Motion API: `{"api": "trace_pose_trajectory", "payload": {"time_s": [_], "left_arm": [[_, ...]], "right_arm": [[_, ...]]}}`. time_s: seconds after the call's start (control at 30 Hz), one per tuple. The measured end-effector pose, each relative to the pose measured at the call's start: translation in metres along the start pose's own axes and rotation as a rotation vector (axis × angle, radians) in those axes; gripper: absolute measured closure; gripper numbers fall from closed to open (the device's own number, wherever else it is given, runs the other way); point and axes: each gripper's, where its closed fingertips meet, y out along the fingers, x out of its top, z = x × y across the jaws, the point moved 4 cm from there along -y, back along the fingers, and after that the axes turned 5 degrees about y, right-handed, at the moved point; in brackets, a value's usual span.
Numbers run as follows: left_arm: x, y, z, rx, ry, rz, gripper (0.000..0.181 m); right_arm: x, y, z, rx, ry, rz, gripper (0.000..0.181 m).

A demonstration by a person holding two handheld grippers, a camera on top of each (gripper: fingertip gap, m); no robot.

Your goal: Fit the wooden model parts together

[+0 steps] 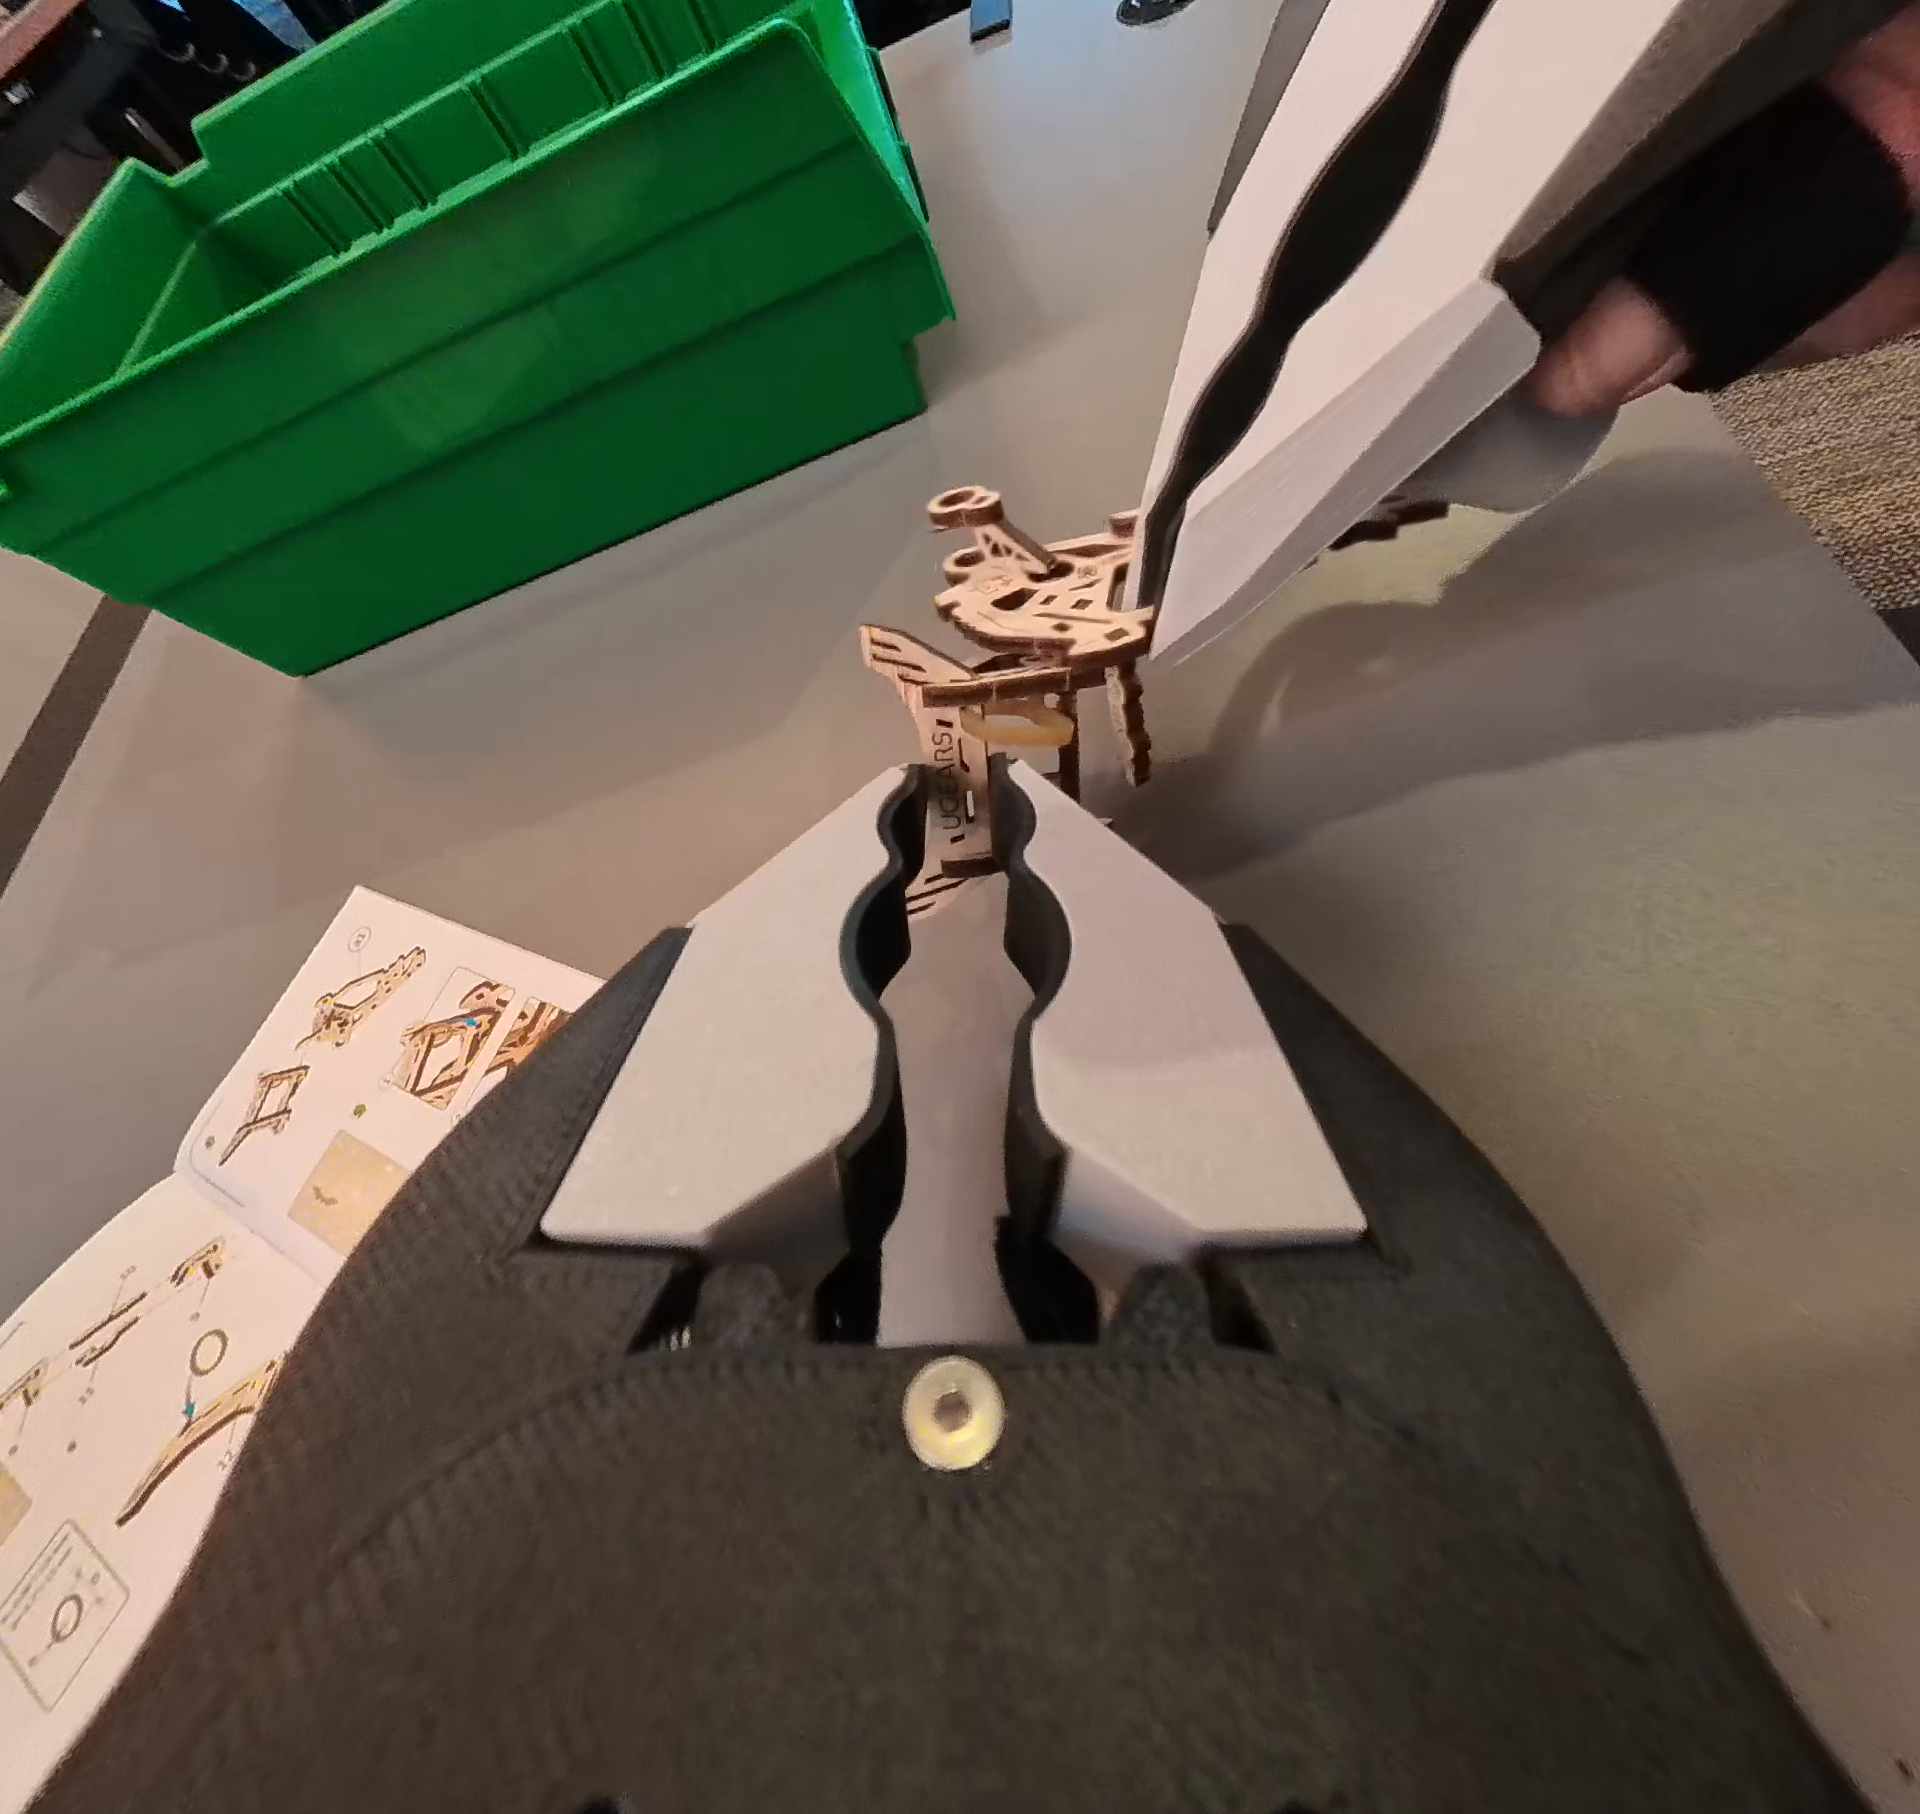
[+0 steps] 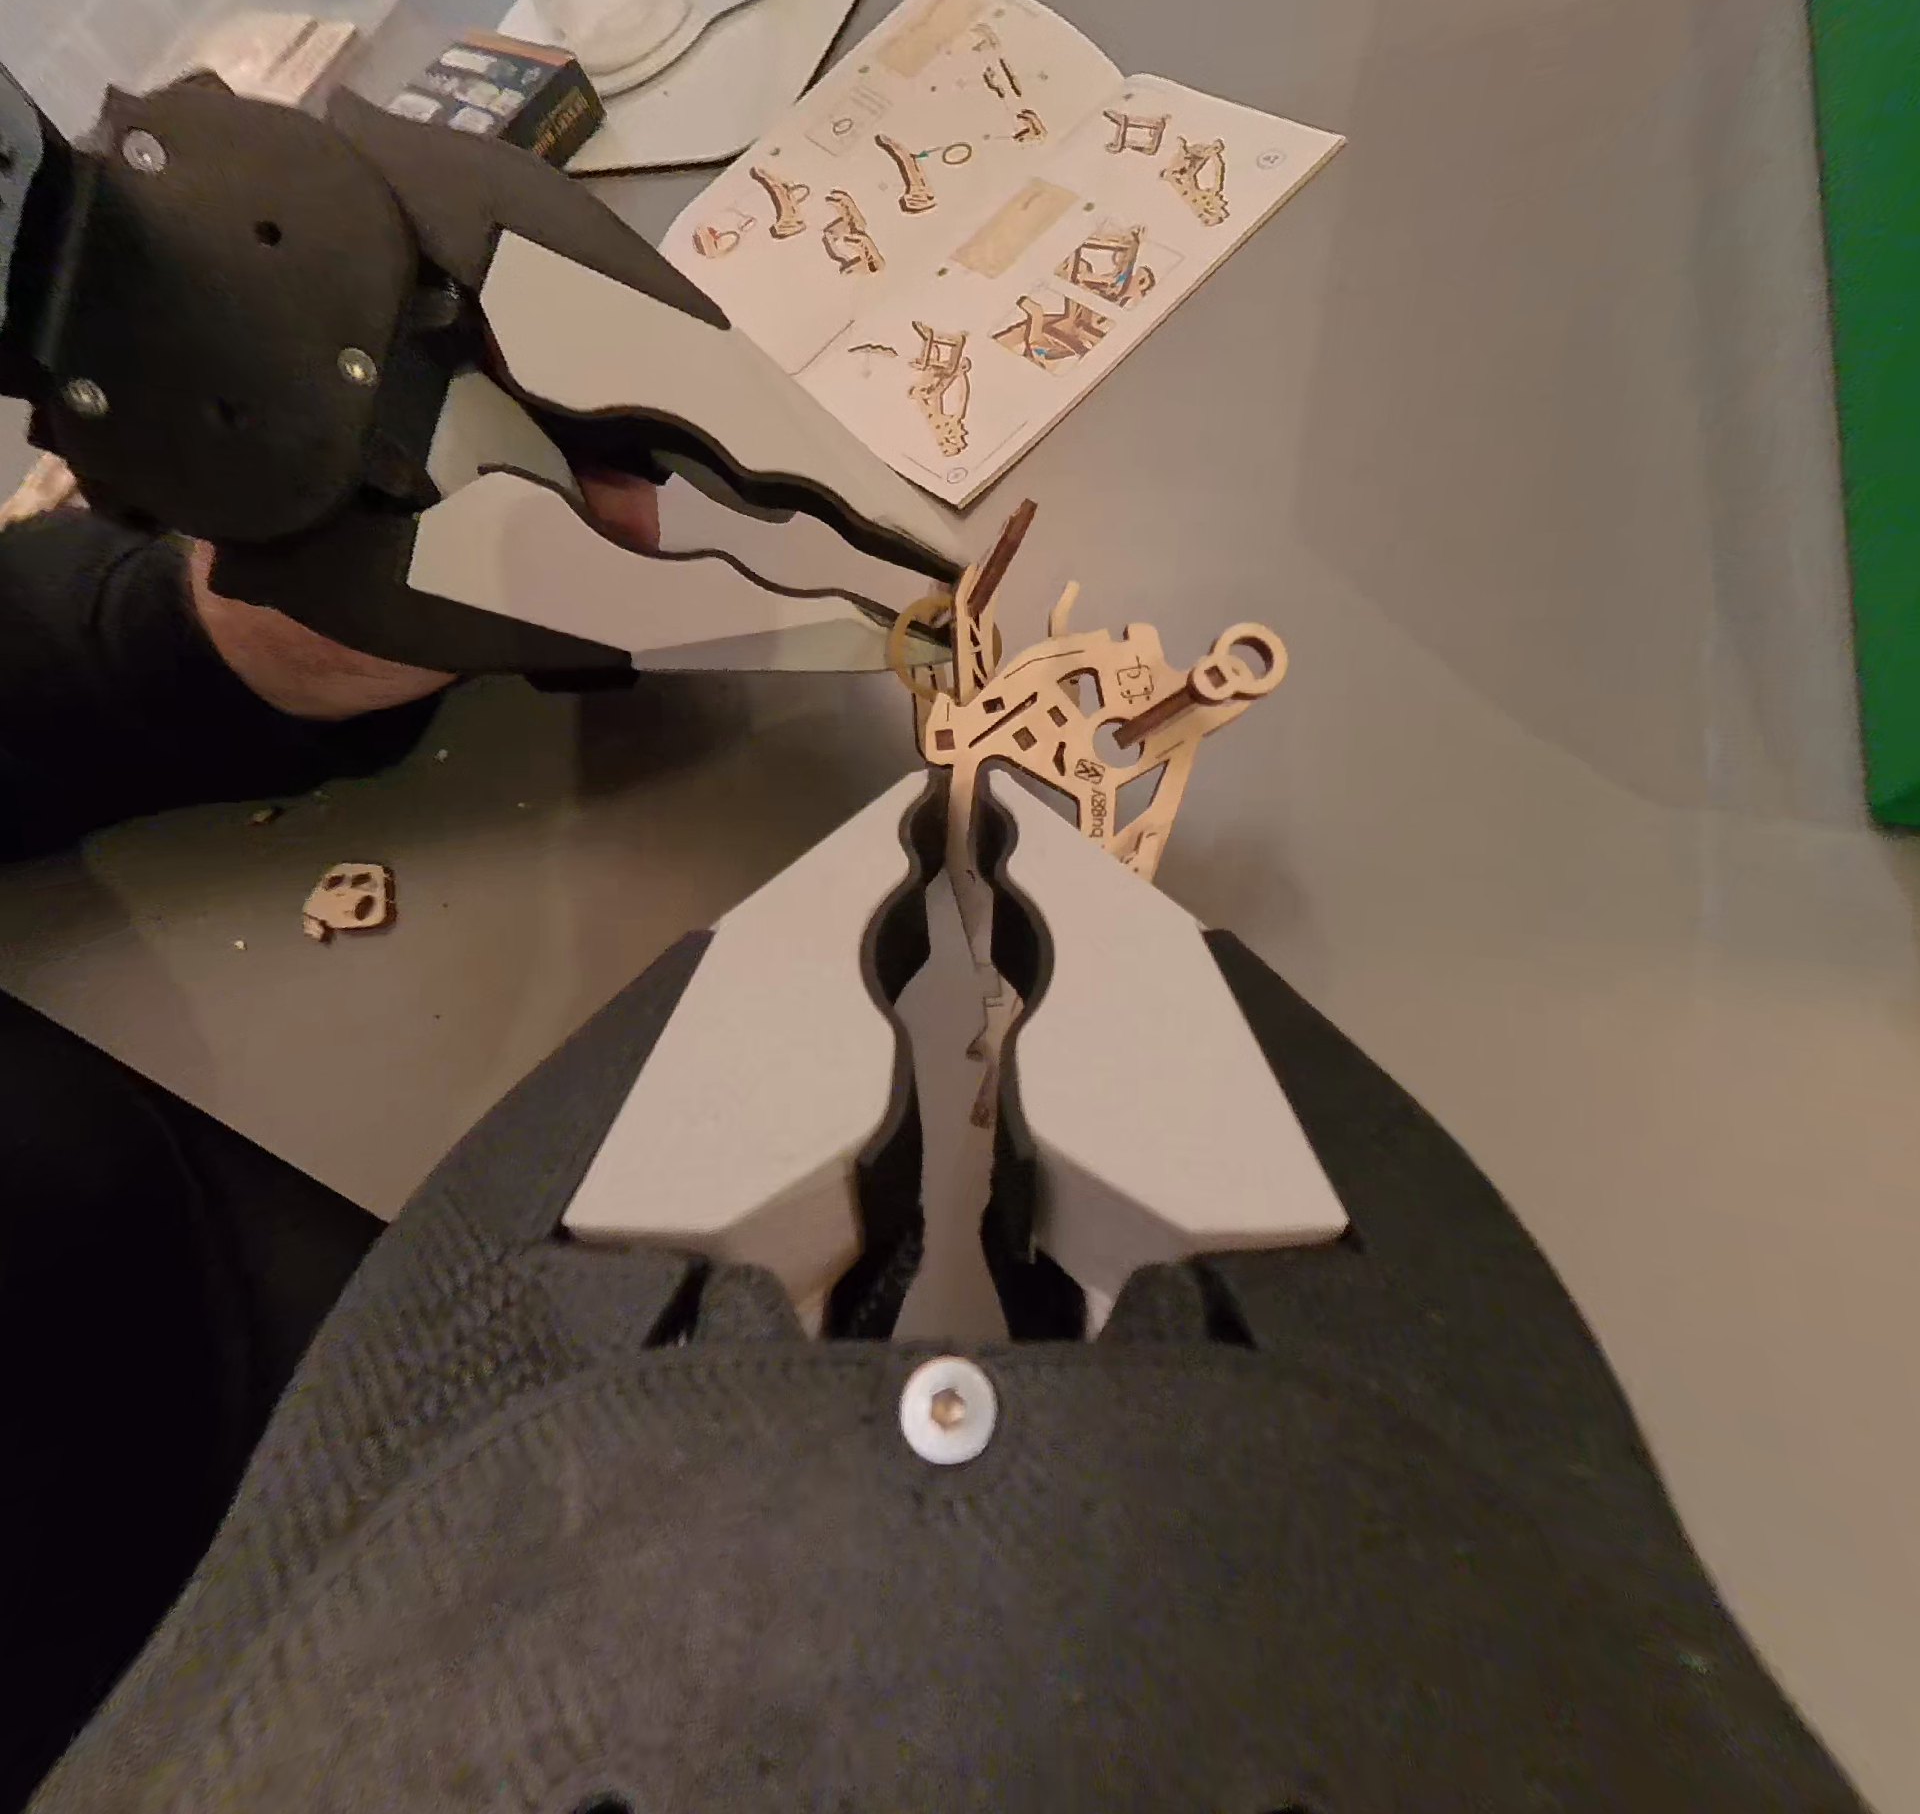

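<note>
Item: wooden model, part-built, held clear above the grey table, both tongs on it at once; taken here as the landmark.

Left gripper: fingers pressed together on a flat upright strip at the model's near end in its own view; a pale rubber band sits just above the tips.

Right gripper: fingers pinching the edge of the model's flat side plate; a key-shaped wooden pin stands out of that plate, on its far side from the tips.

Around the model: instruction booklet open on the table beyond it in the right wrist view; small loose wooden piece on the table to its left there; green bin beyond and left of it in the left wrist view.

Step, as judged: seating the left-held strip into the right-held body.

Handling notes: keep the right grip steady as the anvil; bring the strip in square to its slot, no twist; press in line with the plywood's plane, since thin tabs may snap if levered; watch that the band does not slip off; ease in gradually rather than forcing.
</note>
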Motion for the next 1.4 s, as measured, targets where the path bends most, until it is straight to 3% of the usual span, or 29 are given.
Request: {"api": "trace_pose_trajectory", "payload": {"time_s": [0.03, 0.87, 1.2, 1.4], "left_arm": [[0.0, 0.0, 0.0, 0.003, -0.002, -0.002, 0.171], [0.002, 0.006, 0.0, -0.067, -0.012, -0.03, 0.172], [0.005, 0.009, 0.0, -0.083, 0.035, -0.03, 0.171], [0.007, 0.011, 0.001, -0.072, 0.047, -0.02, 0.172]], "right_arm": [[0.0, 0.0, 0.0, 0.009, 0.015, -0.005, 0.179], [-0.007, 0.002, -0.003, 0.084, -0.081, -0.002, 0.175], [-0.013, 0.003, -0.006, 0.099, -0.107, 0.023, 0.157], [-0.014, 0.002, -0.008, 0.09, -0.125, 0.019, 0.166]]}}
